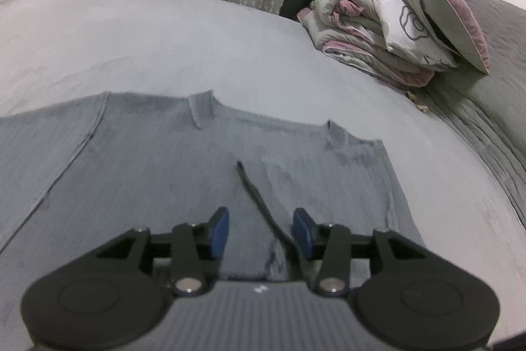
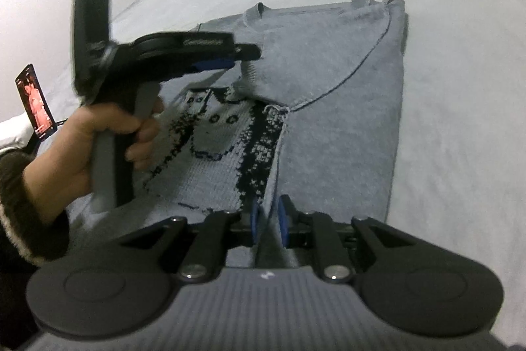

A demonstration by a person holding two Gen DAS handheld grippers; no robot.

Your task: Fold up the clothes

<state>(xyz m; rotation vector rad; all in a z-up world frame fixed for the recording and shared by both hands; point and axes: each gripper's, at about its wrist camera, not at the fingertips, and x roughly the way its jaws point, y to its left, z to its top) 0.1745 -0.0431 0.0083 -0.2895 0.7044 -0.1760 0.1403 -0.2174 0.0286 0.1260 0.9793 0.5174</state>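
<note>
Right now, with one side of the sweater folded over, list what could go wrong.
1. The folded edge runs up between the right gripper pads, which stand narrowly apart; pulling back could snag it and undo the fold.
2. The left gripper hangs open low over the sweater; dragging it might wrinkle the knit.
3. The phone lies near the person's hand; a backswing could knock it.

Both views are dim and cool-toned under soft indoor light, with only faint shadows and no glare. Fisheye bending curves the bed [image 1: 164, 38] and darkens the corners. The hand [image 2: 98, 137] in the right wrist view is smeared by motion blur.
</note>
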